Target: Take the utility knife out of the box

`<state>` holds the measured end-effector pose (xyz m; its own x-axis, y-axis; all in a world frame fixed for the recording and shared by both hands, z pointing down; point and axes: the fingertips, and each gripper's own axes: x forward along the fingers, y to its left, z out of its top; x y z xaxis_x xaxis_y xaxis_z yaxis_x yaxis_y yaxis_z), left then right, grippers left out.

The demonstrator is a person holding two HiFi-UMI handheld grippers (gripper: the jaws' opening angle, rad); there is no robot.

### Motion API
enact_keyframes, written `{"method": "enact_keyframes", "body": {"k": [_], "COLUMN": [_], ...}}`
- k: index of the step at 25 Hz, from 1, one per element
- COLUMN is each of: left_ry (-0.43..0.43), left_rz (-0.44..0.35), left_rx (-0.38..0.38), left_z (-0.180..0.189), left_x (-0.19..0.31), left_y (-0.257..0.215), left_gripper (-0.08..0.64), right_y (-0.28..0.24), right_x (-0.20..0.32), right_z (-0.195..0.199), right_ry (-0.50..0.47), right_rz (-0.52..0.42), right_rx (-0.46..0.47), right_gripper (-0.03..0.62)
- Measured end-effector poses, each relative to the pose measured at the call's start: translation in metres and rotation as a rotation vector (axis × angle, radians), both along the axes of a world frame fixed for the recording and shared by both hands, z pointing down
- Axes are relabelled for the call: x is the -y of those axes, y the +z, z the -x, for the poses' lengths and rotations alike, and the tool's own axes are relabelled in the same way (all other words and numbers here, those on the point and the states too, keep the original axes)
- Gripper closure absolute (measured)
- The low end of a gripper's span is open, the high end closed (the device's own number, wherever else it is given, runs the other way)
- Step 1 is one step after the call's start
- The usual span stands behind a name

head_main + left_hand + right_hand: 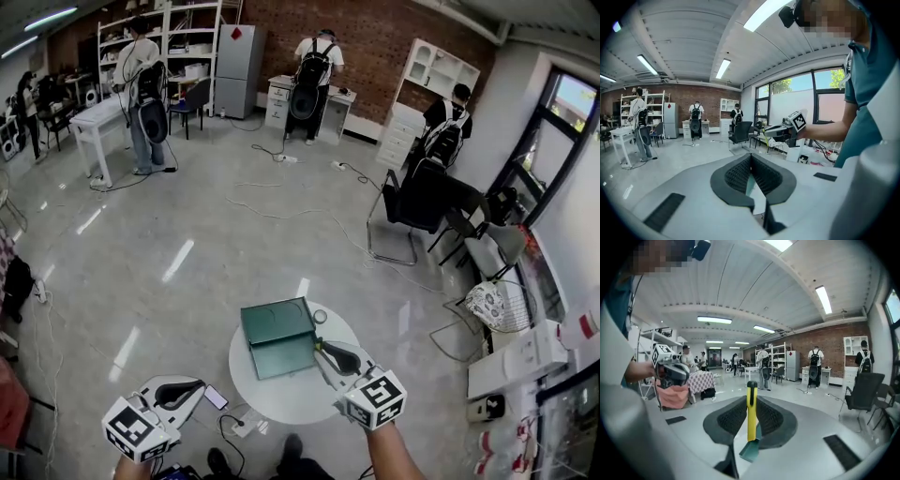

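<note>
A yellow utility knife [751,411] stands upright between the pads of my right gripper [751,397], which is shut on it, with its black-tipped end above the jaws. In the head view my right gripper [321,349] hovers over the right side of the dark green box [277,326] on the small round white table [281,398]. My left gripper [195,386] is raised at the lower left, off the table's left edge. Its pads [740,173] meet at the tips with nothing between them. The left gripper view shows the right gripper [780,132] held up in the person's hand.
A phone [216,397] and a small ring-shaped object [321,317] lie on the table. Cables [281,211] run over the glossy floor. A black chair [412,202] stands at the right, and several people with backpacks are at desks and shelves far back.
</note>
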<state>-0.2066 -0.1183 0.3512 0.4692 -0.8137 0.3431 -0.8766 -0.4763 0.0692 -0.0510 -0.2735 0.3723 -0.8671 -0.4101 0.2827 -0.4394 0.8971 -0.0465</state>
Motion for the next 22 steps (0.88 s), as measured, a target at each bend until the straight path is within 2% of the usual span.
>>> {"method": "enact_keyframes", "body": {"k": [3,7,16,22], "left_ry": [0.008,0.019,0.039,0.054], "left_rz": [-0.011,-0.018,-0.031,-0.034], "left_rx": [0.002,0.0,0.009,0.016], "left_z": [-0.008,-0.022,-0.05,-0.052], "left_x": [-0.006,-0.016,-0.023,-0.018], "left_y": [-0.009,-0.014,-0.016,-0.012], "left_gripper": [0.541,0.541,0.541,0.541], "right_y": [-0.022,-0.04,-0.047,-0.042], "right_x": [-0.011,-0.026,-0.035,-0.026], "right_z": [-0.015,-0.035,-0.072,-0.074], "right_ry": [0.028,0.053,0.08,0.087], "right_rz": [0.022,0.017,0.003,0.019], "right_rx": [0.091,0.134,0.135,0.131], "right_gripper": [0.511,0.511,0.511,0.511]}}
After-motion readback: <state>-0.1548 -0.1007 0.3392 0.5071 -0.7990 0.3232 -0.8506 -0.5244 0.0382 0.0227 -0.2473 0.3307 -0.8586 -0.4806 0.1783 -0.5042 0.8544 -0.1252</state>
